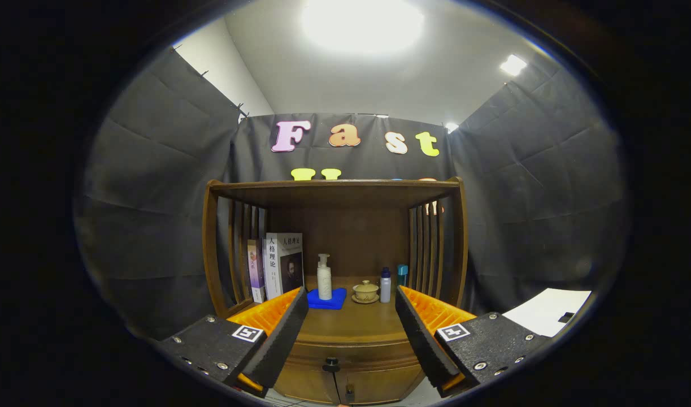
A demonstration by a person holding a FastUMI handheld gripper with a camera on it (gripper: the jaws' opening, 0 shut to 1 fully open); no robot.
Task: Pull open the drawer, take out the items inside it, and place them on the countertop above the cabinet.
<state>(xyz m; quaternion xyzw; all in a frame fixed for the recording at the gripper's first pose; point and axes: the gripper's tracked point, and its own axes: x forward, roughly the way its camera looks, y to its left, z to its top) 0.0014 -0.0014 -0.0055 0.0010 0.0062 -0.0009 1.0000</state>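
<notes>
gripper [351, 308] held spread, nothing grasped | drawer [345, 351] seen closed, knob [330, 364] below fingers | bottle [324, 277], cup [365, 291] on countertop [351, 325]

A closed brown wooden drawer [345, 353] with a small dark round knob [331, 362] sits shut in the front of the wooden cabinet, low between and just ahead of the claw's [351, 316] spread fingers. Directly above it, the smooth brown wooden table [351, 322] stretches beyond the fingertips.
</notes>
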